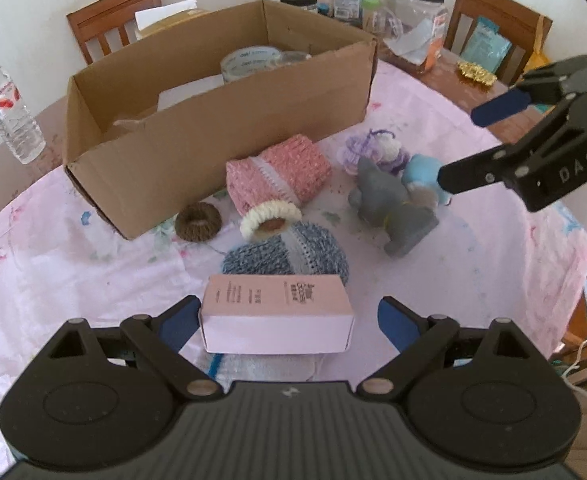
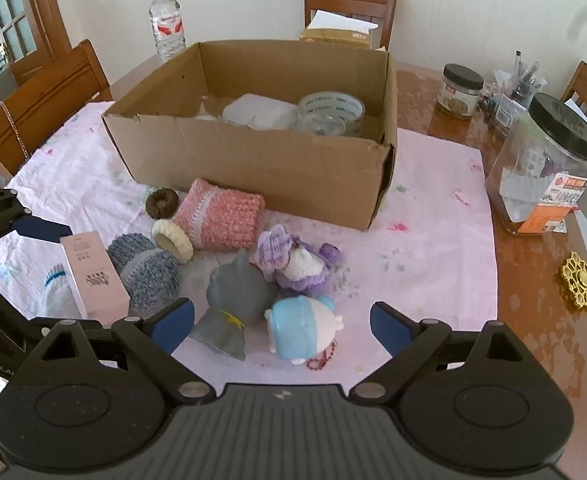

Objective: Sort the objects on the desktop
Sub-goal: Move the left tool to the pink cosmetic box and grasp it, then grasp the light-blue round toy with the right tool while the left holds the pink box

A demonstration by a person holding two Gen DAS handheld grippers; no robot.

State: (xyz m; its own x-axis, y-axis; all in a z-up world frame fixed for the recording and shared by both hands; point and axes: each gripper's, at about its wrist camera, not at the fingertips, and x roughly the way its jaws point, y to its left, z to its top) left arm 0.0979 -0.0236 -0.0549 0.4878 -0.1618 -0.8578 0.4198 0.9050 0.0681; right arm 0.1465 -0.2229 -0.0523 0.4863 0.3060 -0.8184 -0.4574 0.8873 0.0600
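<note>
A pink carton [image 1: 277, 312] lies on the pink cloth between the fingers of my left gripper [image 1: 289, 320], which is open; a gap shows at the right pad. Behind it lie a blue knitted pouch [image 1: 289, 256], a cream ring [image 1: 269, 218], a pink knitted pouch [image 1: 281, 172] and a brown ring [image 1: 198, 222]. My right gripper [image 2: 281, 328] hangs open over a grey toy [image 2: 233, 300] and a blue-and-white toy [image 2: 305, 328], touching neither. A purple crochet doll [image 2: 293, 260] lies just beyond them. The open cardboard box [image 2: 253, 160] stands behind the pile.
A tape roll [image 2: 331, 110] and a white item lie in the box. A water bottle [image 1: 9, 108] stands at the left. Jars [image 2: 541, 164] and a pen holder crowd the bare wood at the right, near a gold trivet [image 2: 579, 286]. Wooden chairs ring the table.
</note>
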